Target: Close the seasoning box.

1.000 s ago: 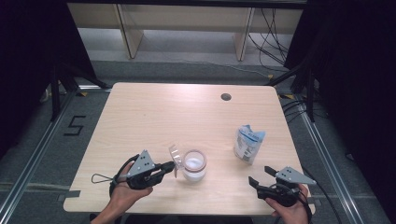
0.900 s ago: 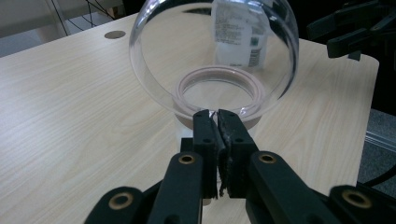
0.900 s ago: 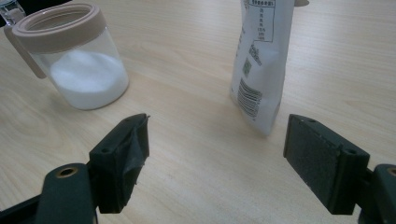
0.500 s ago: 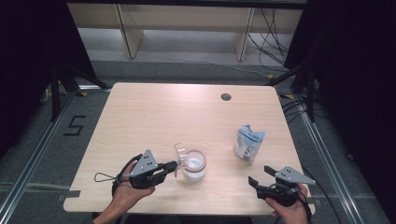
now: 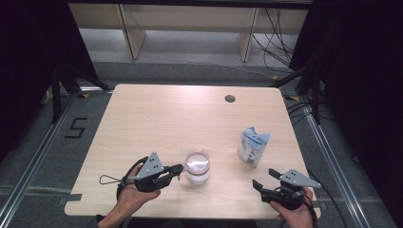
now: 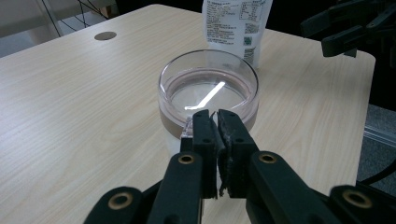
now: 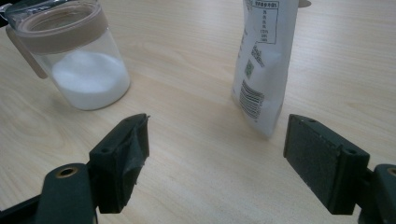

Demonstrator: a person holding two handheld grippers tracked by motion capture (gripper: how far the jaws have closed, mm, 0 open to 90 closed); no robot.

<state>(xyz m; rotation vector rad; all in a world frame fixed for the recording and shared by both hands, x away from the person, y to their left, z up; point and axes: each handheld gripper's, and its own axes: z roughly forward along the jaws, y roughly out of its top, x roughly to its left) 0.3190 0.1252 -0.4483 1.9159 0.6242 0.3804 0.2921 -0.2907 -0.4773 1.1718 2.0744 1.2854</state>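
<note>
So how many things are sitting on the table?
2. A glass jar with white powder stands near the front edge, by the left gripper. A white pouch stands to its right, ahead of the right gripper.

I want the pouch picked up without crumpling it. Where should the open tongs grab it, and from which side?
Grip the pouch near its flat top seal, coming in level from the person's side. It stands upright and thin, so the right tongs, already open beside it, can close across its two flat faces. The fuller lower part would likely buckle.
</note>
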